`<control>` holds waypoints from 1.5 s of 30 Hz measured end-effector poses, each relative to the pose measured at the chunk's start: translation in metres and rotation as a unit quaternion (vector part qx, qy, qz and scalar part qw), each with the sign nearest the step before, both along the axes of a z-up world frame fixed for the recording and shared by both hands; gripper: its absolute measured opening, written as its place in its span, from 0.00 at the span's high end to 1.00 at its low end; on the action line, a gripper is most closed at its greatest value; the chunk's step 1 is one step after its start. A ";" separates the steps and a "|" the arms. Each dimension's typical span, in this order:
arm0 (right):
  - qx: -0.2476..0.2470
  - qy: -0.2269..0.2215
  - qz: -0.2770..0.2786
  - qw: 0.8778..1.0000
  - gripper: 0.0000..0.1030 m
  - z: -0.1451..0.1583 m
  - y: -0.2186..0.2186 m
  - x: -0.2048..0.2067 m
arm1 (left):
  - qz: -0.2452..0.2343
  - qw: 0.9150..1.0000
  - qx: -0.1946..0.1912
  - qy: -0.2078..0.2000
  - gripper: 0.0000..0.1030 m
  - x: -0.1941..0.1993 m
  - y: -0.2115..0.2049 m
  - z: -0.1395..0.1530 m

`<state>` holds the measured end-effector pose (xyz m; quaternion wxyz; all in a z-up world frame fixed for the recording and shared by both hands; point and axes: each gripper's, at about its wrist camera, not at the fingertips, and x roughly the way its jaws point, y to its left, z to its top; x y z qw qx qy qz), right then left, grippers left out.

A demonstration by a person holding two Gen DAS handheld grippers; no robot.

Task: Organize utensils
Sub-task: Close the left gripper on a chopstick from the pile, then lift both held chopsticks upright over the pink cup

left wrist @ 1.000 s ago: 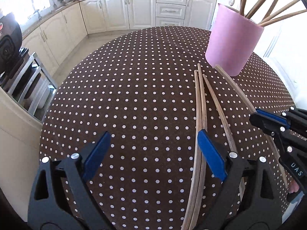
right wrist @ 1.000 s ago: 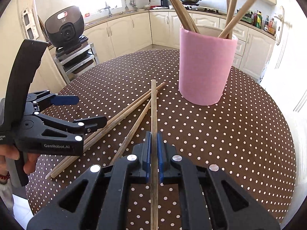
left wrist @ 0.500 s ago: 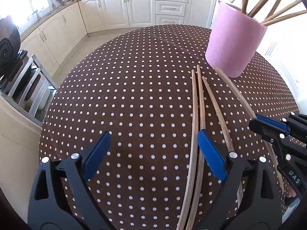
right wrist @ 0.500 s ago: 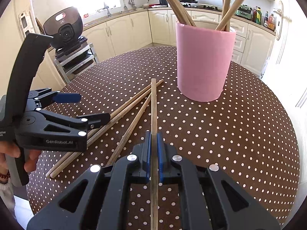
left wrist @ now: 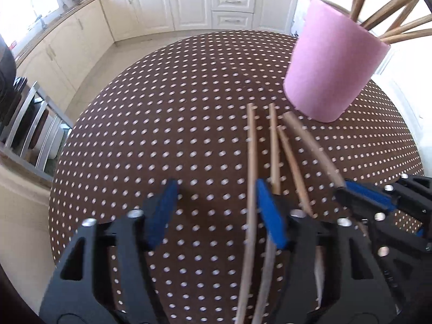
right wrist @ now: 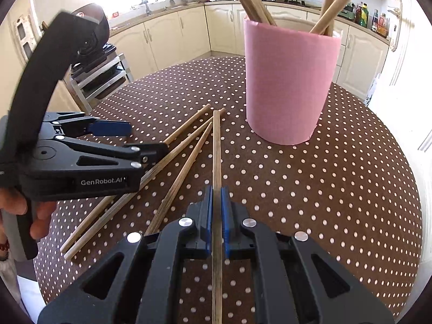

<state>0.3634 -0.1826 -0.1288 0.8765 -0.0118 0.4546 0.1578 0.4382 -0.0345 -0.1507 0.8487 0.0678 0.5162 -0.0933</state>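
The right claw (right wrist: 215,216) is clamped narrow on one wooden stick (right wrist: 216,151), the blue pads pressing it from both sides; the stick runs straight out toward twelve o'clock, its far tip near the base of the pink cup (right wrist: 290,86), which stands at about one o'clock on the dotted worktop (right wrist: 337,189) and already holds several sticks. At nine o'clock in that view the left claw (left wrist: 216,213) hangs low over the loose sticks (right wrist: 172,167), its jaws closing. In its own view one stick (left wrist: 251,162) runs between the pads, just inside the right one and not yet pinched; the others lie under or beyond that pad, at one o'clock.

Risks, as I judge them: the sticks lie fanned and close together, so the closing left claw may catch two at once, or nudge one aside and roll it toward the worktop edge. The right claw grips its stick near the rear end, so the long front part could swing and strike the cup rim, tipping the cup.
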 end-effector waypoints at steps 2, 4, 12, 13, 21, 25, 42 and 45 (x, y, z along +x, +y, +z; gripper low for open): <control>-0.008 0.002 0.002 1.000 0.93 0.001 0.004 0.005 | -0.016 1.000 0.005 0.005 0.69 0.004 -0.011 0.002; -0.015 0.006 0.004 1.000 0.93 0.002 0.007 0.012 | -0.031 0.999 0.017 0.007 0.80 0.009 -0.021 0.003; -0.045 0.016 0.002 0.999 0.94 0.000 0.024 0.040 | -0.034 0.999 0.008 0.014 0.94 0.020 -0.040 0.006; -0.048 0.016 0.000 0.999 0.95 0.000 0.026 0.041 | -0.034 0.999 0.007 0.013 0.94 0.022 -0.040 0.006; -0.027 -0.022 -0.006 0.999 0.95 0.015 0.025 0.024 | -0.017 0.999 -0.024 -0.017 0.95 0.001 -0.021 0.020; -0.001 -0.054 -0.005 0.999 0.95 0.042 0.018 0.005 | -0.017 0.998 -0.043 -0.050 0.95 -0.021 -0.006 0.049; 0.041 -0.177 -0.011 0.983 0.95 0.142 -0.015 -0.078 | -0.030 0.980 -0.080 -0.178 0.95 -0.126 0.018 0.156; 0.051 -0.203 -0.014 0.978 0.95 0.154 -0.022 -0.092 | -0.028 0.976 -0.093 -0.197 0.95 -0.134 0.018 0.169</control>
